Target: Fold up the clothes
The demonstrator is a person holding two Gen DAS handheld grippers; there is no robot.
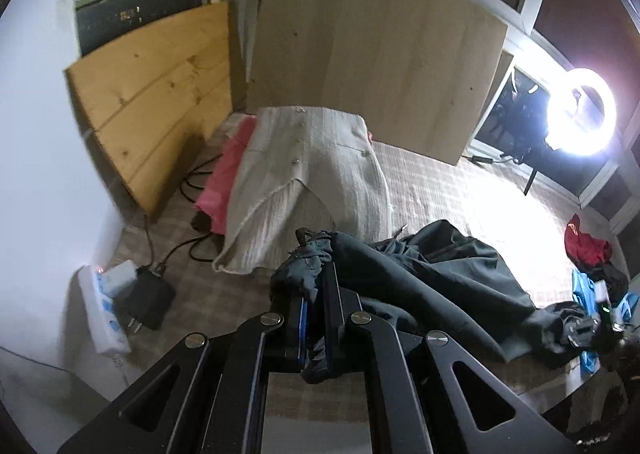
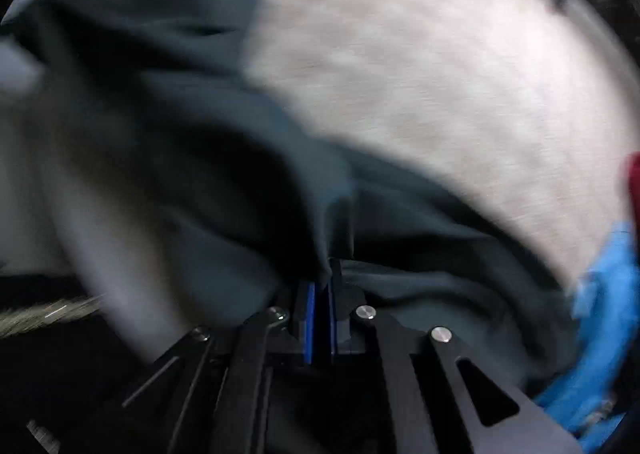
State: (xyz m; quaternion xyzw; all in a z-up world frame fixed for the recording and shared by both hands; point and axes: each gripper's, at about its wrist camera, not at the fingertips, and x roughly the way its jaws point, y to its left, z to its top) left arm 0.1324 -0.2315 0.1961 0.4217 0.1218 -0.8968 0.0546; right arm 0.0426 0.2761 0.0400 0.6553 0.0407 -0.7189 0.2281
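Motion blur smears the right wrist view; the blue cloth (image 2: 600, 334) runs off-frame.

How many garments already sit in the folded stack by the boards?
2: a cream cardigan on top and a pink garment beneath it, showing at its left edge. More may be hidden underneath.

**Dark garment stretched out, cream one folded**

A dark grey-green garment (image 1: 432, 278) lies crumpled across the checked floor covering, one bunched end lifted and pinched, the rest trailing away in loose folds toward the far end, which is gathered up too (image 2: 248, 157). Beyond it sits a cream knitted cardigan (image 1: 312, 173), folded flat with its button row facing up. It rests on top of a pink garment (image 1: 228, 177), whose edge shows along one side. A red piece (image 1: 586, 244) and a blue piece (image 1: 584, 290) lie heaped together, well apart from the folded stack.
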